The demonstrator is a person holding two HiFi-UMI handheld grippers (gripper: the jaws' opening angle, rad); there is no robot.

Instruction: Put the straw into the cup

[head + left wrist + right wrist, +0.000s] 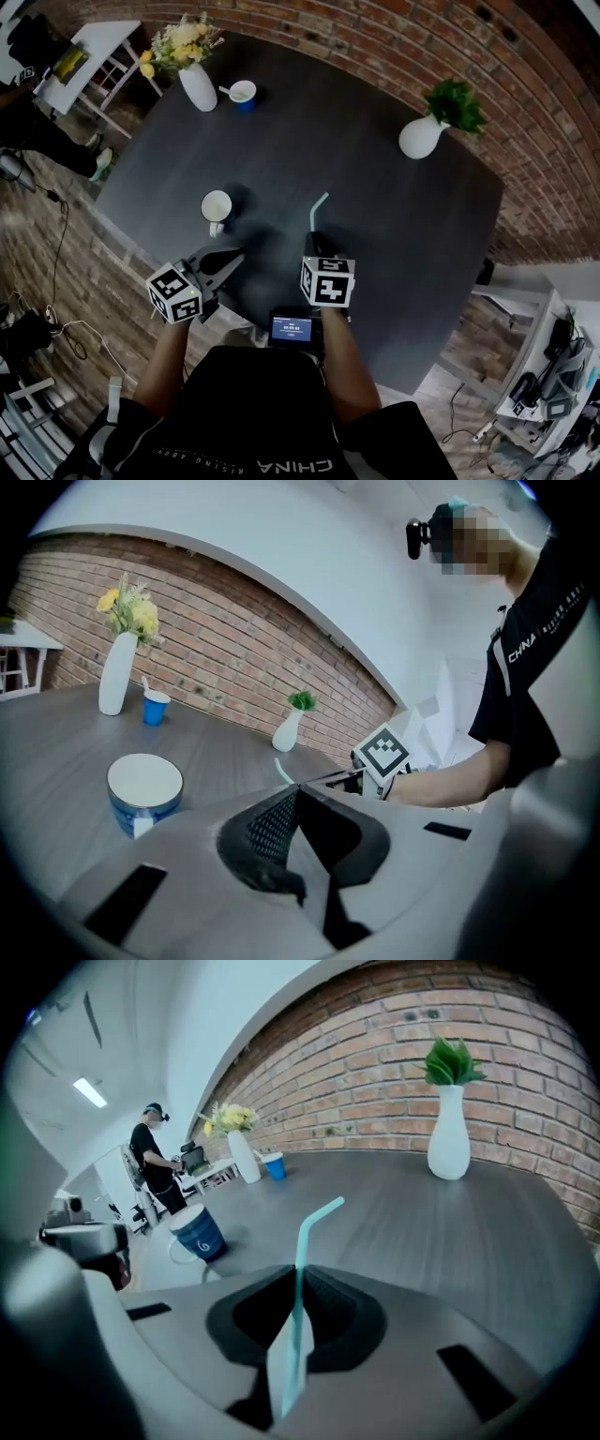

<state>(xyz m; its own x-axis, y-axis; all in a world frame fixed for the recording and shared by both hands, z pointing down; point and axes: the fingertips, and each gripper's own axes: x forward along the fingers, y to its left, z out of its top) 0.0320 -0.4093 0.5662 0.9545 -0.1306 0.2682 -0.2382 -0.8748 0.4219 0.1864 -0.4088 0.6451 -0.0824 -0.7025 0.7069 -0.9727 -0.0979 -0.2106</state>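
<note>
Left tool (234,254) is held over the dark surface (394,178), jaws pressed together on nothing; right tool (314,240) beside it grips the straw (319,208). 1 cup (217,206) stands just ahead of the left tool. The straw juts forward from the right tool's jaws, apart from the cup.

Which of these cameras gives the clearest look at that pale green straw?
The right gripper view: the straw fills the middle, pinched in the right tool, bent tip plain. The head view shows it small from above; the left gripper view only a sliver.
</note>
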